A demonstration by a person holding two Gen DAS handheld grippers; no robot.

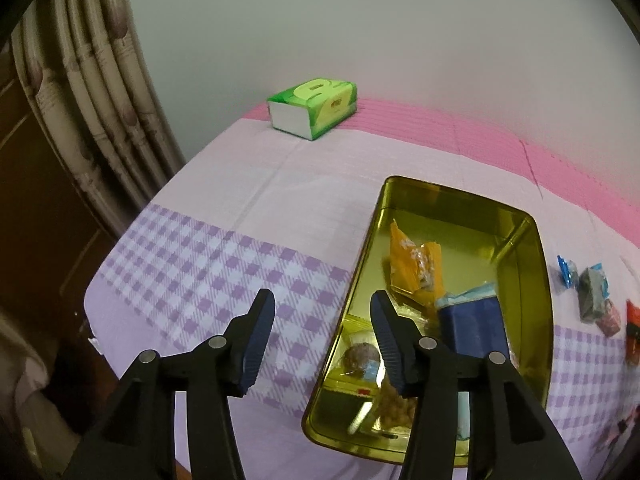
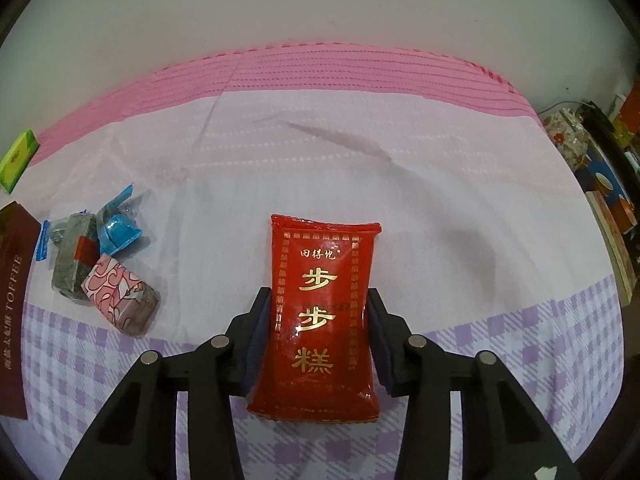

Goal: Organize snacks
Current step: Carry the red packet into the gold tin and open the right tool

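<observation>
A gold tin [image 1: 400,184] lies open on the checked cloth, holding an orange packet [image 1: 416,264], a blue packet [image 1: 472,320] and a round brown snack [image 1: 360,354]. My left gripper [image 1: 322,300] hangs open over the tin's left rim with nothing between its fingers. My right gripper [image 2: 319,294] is shut on a red snack packet [image 2: 324,264] with gold lettering, its pads pressing on both long sides. To the left of that packet lie a blue candy [image 2: 118,230], a grey bar [image 2: 74,256] and a pink wrapped sweet [image 2: 120,294].
A green tissue pack [image 1: 314,106] sits at the far left by the wall. A maroon toffee box lid [image 2: 16,280] lies at the left edge of the right wrist view. A curtain [image 1: 100,100] hangs beyond the surface's left edge. Books and clutter [image 2: 600,184] crowd the right side.
</observation>
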